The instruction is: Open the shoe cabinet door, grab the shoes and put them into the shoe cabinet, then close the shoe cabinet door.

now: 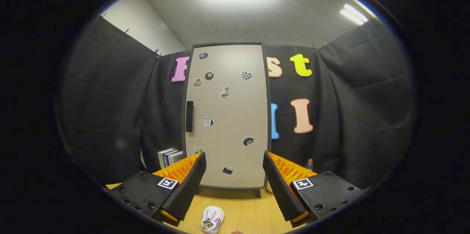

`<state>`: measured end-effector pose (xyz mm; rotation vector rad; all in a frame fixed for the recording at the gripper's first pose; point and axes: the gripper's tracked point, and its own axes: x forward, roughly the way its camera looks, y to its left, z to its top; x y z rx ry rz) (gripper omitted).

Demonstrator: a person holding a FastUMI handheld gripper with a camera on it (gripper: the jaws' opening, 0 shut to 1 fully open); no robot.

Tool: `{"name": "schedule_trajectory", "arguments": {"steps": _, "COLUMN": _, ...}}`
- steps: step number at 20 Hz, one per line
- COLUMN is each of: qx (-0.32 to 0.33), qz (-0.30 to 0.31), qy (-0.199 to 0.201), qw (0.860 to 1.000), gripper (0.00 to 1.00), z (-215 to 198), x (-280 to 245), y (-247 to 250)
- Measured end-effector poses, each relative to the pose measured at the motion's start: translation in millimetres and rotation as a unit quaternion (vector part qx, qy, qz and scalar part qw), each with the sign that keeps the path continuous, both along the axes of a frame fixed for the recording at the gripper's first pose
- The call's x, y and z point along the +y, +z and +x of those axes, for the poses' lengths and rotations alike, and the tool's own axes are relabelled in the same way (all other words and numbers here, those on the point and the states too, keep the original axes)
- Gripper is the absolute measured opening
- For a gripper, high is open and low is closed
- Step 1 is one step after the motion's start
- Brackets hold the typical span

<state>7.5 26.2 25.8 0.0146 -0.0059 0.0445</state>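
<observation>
A tall beige shoe cabinet (227,116) with a dark frame stands upright on the wooden table, beyond my fingers. Its door is closed and carries several stickers; a black handle (189,116) runs down its left side. A small white shoe (212,219) lies on the table between my fingers, close below them. My gripper (234,160) is open, with nothing between its fingers, held in front of the lower part of the door and apart from it.
A few books (170,157) stand to the left of the cabinet's base. A small bottle (309,164) stands to its right. The wooden table (246,208) spreads in front of the cabinet.
</observation>
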Motion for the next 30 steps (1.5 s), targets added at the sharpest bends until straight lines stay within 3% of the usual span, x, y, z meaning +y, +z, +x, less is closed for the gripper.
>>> {"name": "schedule_trajectory", "arguments": {"steps": 18, "qx": 0.055, "qz": 0.061, "qy": 0.077, "qw": 0.994, "gripper": 0.97, "z": 193, "x": 126, "y": 36}}
{"name": "schedule_trajectory", "arguments": {"steps": 25, "qx": 0.031, "qz": 0.047, "qy": 0.081, "qw": 0.995, "gripper": 0.97, "z": 252, "x": 166, "y": 53}}
{"name": "schedule_trajectory", "arguments": {"steps": 30, "qx": 0.047, "qz": 0.035, "qy": 0.088, "qw": 0.994, "gripper": 0.94, "z": 285, "x": 193, "y": 42}}
